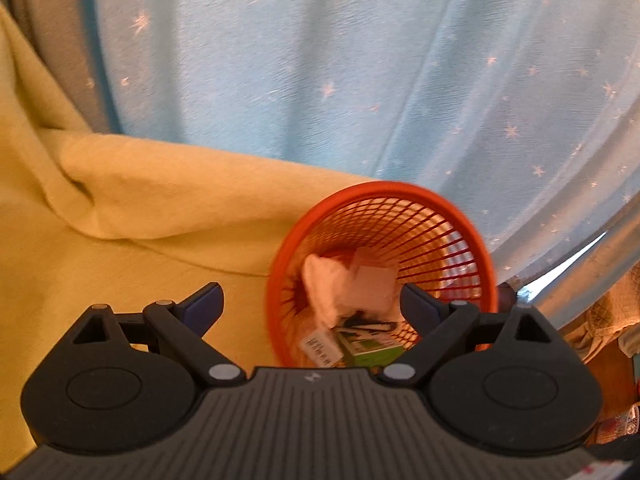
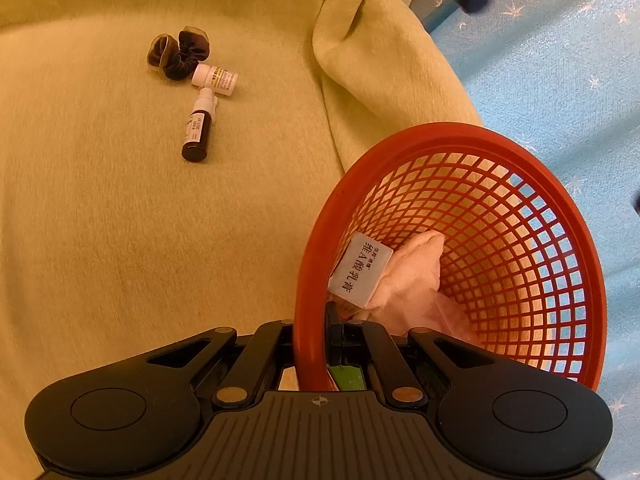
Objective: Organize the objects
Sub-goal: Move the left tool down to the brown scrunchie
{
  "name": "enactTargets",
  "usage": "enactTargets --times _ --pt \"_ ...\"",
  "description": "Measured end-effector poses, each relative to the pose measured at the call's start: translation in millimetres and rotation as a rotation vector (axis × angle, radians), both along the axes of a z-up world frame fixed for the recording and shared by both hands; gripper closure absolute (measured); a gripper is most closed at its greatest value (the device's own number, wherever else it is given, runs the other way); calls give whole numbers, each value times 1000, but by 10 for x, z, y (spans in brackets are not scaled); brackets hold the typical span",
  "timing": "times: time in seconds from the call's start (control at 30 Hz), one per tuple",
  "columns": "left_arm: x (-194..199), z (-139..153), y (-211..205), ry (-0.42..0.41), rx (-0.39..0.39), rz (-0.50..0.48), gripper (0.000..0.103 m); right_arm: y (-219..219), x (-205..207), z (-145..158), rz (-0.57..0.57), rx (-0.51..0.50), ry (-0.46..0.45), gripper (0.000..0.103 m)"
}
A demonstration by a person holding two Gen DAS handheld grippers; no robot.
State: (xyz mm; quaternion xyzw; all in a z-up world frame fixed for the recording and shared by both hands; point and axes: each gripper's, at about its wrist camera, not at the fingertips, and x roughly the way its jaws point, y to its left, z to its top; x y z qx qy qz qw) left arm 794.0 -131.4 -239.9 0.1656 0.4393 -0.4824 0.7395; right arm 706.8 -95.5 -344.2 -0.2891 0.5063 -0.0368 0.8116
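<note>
Right wrist view, far left of the yellow cloth (image 2: 120,220): brown scrunchie (image 2: 179,53), touching it a small white bottle (image 2: 215,79) on its side, just below that a dark spray bottle (image 2: 198,130) also lying flat, all three well apart from the basket. Scrunchie is soft and light, pinch anywhere on the ruffle; both bottles look light, rigid, round and likely to roll, so take them across the body mid-length, not by the cap. Further right, the right gripper (image 2: 316,344) is clamped on the near rim of the red mesh basket (image 2: 520,264), jaws nearly together with the rim between them. Basket is thin plastic lattice, light and a bit flexible; the solid rim is the sensible hold, and it probably tips if lifted from one side. Inside it: a pale blue carton (image 2: 360,270) with printed text, a white crumpled cloth (image 2: 416,272), a green box (image 2: 352,380) mostly hidden. Left wrist view: left gripper (image 1: 312,300) is spread wide and holds nothing, hovering over the basket mouth. Blue star-print fabric (image 1: 360,80) behind and to the right. Three items not yet in the basket.
</note>
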Motion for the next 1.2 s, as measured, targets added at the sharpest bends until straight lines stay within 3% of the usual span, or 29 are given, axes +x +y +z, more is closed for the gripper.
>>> enactTargets --times 0.77,1.2 --pt "421 -328 718 -17 126 142 10 -20 28 -5 5 -9 11 103" --pt "796 -679 1385 -92 250 219 11 -7 19 -8 13 -12 14 103"
